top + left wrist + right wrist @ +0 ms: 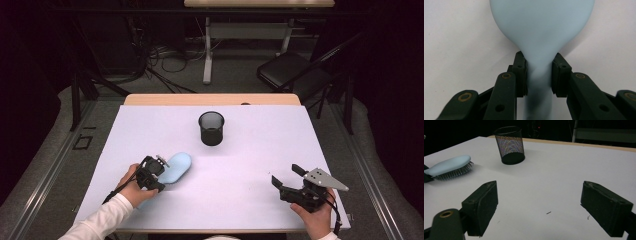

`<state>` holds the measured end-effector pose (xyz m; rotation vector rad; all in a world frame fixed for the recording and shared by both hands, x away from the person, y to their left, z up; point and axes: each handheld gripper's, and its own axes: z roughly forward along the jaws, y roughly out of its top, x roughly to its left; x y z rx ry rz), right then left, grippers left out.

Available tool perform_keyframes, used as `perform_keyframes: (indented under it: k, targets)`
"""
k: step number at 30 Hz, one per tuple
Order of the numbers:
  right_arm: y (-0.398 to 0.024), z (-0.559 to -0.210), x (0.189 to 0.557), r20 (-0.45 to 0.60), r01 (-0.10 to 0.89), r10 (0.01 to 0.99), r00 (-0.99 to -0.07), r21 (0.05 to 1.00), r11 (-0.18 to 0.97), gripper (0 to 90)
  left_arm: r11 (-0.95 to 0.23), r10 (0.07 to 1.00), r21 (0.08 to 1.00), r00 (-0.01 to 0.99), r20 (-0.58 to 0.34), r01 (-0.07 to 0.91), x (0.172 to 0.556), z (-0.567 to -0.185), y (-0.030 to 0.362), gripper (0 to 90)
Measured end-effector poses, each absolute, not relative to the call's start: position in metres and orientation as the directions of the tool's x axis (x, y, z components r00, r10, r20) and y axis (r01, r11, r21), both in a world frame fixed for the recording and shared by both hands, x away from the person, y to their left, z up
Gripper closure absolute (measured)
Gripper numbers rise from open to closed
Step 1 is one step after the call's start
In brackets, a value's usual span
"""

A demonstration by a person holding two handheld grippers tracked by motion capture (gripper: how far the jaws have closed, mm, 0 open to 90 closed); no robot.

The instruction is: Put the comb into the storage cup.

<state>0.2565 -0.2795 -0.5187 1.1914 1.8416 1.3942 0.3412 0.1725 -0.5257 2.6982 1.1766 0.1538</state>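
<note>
Hairbrush (541, 30) handle clamped in left claw (539, 75)

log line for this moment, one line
left hand-held gripper: shut on hairbrush handle | right hand-held gripper: open, idle | mesh cup: upright

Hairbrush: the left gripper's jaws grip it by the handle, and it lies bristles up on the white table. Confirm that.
Not quite. The left gripper does clamp the hairbrush by its handle, but the right gripper view shows the bristles facing down onto the white table, its smooth blue back on top.
</note>
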Motion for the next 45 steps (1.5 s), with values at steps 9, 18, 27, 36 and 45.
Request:
perform_keyframes:
  k: [9,18,27,36,45]
  targets:
    - [-0.279,-0.519,0.257,0.104,0.333,0.88,-0.463,0.941,0.064,13.9,-0.666,0.73,0.234,0.683,0.012,0.708,0.34,-0.524,0.174,70.0]
    - [-0.28,-0.519,0.257,0.103,0.333,0.881,-0.462,0.941,0.065,13.9,-0.651,0.736,0.284,0.677,0.012,0.703,0.339,-0.519,0.177,70.1]
    - [-0.28,-0.519,0.257,0.102,0.333,0.881,-0.462,0.941,0.065,13.9,-0.628,0.744,0.342,0.668,0.002,0.699,0.338,-0.511,0.177,70.1]
    - [-0.28,-0.52,0.257,0.102,0.336,0.881,-0.461,0.939,0.067,13.9,-0.602,0.752,0.406,0.659,0.0,0.688,0.34,-0.494,0.179,70.1]
    - [-0.281,-0.52,0.257,0.101,0.336,0.883,-0.459,0.94,0.067,14.0,-0.578,0.752,0.478,0.659,-0.002,0.661,0.34,-0.473,0.178,70.1]
